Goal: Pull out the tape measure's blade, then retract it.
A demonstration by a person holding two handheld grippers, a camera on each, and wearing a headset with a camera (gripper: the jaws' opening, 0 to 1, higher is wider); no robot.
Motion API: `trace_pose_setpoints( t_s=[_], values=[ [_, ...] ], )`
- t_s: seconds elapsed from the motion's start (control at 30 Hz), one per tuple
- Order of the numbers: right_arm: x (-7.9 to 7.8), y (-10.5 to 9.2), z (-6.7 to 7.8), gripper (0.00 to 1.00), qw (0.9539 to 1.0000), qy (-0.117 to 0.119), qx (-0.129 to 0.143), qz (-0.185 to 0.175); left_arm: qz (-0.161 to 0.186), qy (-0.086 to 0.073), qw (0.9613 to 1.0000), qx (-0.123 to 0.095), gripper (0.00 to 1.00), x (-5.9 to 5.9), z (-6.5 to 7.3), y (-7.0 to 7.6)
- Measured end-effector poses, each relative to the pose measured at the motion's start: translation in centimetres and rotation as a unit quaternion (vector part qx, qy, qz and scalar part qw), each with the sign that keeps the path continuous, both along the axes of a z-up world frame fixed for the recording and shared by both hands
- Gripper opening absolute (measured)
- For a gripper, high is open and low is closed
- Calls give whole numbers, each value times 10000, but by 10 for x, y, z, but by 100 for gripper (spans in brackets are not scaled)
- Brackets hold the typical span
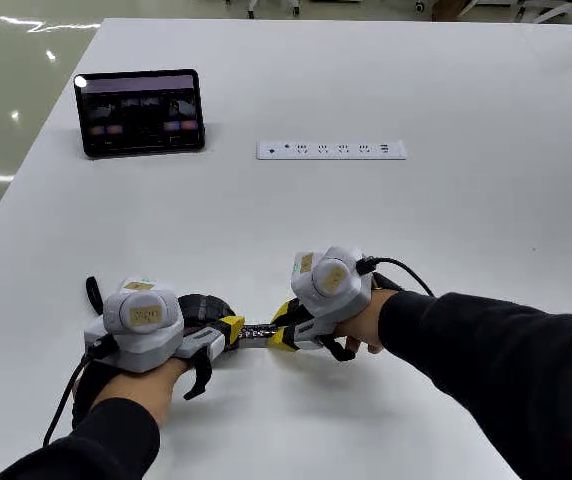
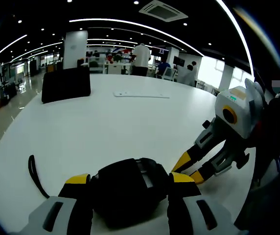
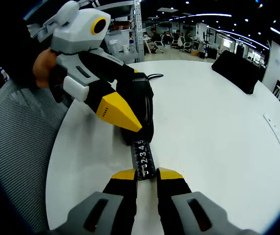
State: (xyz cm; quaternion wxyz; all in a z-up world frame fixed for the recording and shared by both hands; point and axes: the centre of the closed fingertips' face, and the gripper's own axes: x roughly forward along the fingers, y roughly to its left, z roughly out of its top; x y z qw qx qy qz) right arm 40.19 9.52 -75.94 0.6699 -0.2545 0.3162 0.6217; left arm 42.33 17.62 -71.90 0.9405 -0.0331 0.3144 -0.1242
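Nearest: left gripper (image 2: 130, 178) is clamping the tape measure case (image 2: 128, 196), jaws closed onto its black sides, the case resting on the table (image 1: 416, 220). Just beside the case, right gripper (image 3: 147, 175) is pinching the blade (image 3: 142, 152) by its tip, jaws nearly together, with a short numbered stretch showing. Judging the pull-out is only beginning. The next move is calling for a straight draw away from the case, left side bracing. Well beyond the case, power strip (image 1: 331, 150) and tablet (image 1: 139, 110) are sitting idle.
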Motion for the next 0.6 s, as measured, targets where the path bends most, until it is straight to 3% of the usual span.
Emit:
trace_pose_setpoints(
  t_s=[0.6],
  values=[
    [-3, 12, 1, 10, 10000, -43, 18, 81, 11, -23, 10000, -57, 57, 1, 1, 0]
  ],
)
